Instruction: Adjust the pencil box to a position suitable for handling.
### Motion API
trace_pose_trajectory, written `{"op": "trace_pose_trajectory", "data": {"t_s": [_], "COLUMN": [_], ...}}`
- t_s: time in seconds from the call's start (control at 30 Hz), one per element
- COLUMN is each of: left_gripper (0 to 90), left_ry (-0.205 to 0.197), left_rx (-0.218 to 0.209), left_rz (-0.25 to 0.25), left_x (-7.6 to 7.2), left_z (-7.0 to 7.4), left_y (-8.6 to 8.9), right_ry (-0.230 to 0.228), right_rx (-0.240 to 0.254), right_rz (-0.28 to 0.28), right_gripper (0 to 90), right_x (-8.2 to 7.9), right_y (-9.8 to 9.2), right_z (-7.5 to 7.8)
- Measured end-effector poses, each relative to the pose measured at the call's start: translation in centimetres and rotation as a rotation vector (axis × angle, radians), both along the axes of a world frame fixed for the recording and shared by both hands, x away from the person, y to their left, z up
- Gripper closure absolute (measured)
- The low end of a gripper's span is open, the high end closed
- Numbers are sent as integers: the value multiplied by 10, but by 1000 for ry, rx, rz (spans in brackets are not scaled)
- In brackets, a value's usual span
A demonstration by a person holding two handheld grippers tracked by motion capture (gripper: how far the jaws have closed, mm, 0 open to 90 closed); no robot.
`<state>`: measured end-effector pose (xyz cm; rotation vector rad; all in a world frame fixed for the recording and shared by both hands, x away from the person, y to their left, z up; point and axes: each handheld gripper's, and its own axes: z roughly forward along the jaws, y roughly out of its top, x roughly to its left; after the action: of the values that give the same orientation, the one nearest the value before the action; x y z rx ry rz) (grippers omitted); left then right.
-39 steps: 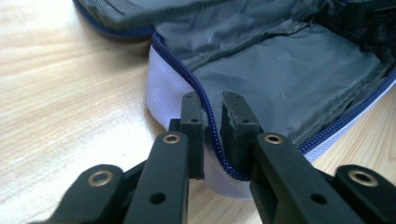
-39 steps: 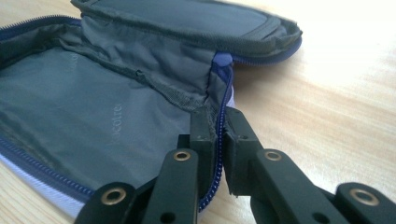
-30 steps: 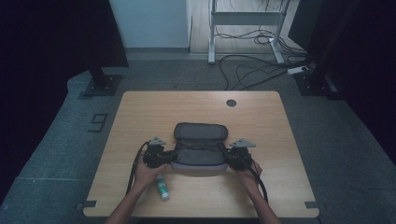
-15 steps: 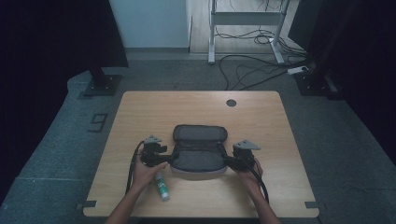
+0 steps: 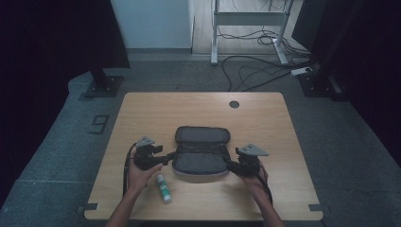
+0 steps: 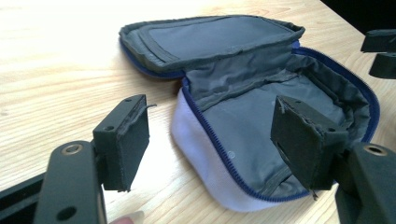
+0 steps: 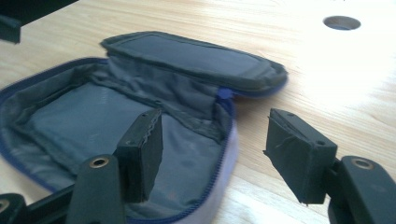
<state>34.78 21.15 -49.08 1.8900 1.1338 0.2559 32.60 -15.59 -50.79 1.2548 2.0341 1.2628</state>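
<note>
A grey fabric pouch with a blue zipper lies unzipped on the wooden table, its lid folded back and its inside bare. My left gripper is at the pouch's left end. Its jaws have just been opening, and they stand wide astride the rim without touching it. My right gripper is at the pouch's right end. Its jaws have also just been opening, with the rim between them and the pads off it.
A white glue stick with a green cap lies on the table beside my left hand. There is a round cable hole at the table's far side. Cables and a desk frame sit on the floor beyond.
Both grippers' jaws stand wider than before and have come off the pouch's ends. The left gripper has drawn back a little to the left. The pouch stays open in place.
</note>
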Motion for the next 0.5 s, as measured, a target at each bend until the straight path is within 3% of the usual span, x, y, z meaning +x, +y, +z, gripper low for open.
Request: {"op": "trace_pose_trajectory", "data": {"t_s": [0.5], "left_gripper": [295], "left_ry": [-36], "left_rx": [-16], "left_rz": [38], "left_x": [-15], "left_z": [6], "left_y": [31], "right_ry": [8], "right_rx": [18], "right_rz": [122], "right_gripper": [361], "right_x": [-27], "right_y": [30], "right_z": [7]}}
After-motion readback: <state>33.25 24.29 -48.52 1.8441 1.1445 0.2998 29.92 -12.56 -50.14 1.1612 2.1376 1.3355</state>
